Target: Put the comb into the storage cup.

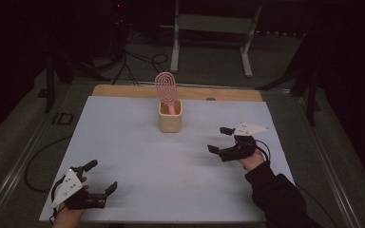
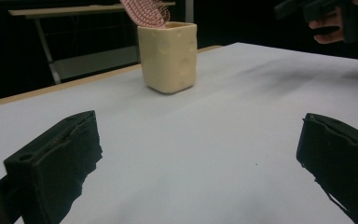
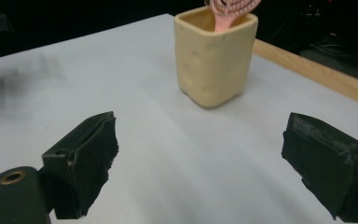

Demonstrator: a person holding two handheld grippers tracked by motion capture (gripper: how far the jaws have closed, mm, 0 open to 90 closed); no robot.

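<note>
A cream square cup point(image 1: 170, 116) stands upright at the back middle of the white table top point(image 1: 138, 156). A pink hairbrush point(image 1: 166, 89) stands in it, head up. The cup point(image 2: 168, 56) also shows in the left gripper view, the brush head point(image 2: 144, 11) above its rim, and in the right gripper view as cup point(image 3: 214, 56) with brush point(image 3: 230, 11). My left gripper point(image 1: 100, 176) is open near the front left corner, with nothing between its jaws. To the right of the cup, my right gripper point(image 1: 219, 140) is open and empty.
A wooden strip point(image 1: 123, 90) runs along the table's far edge. Beyond it on the dark floor are cables point(image 1: 133, 61) and a white metal frame point(image 1: 214, 28). A dark sleeve point(image 1: 275, 194) comes in at the lower right.
</note>
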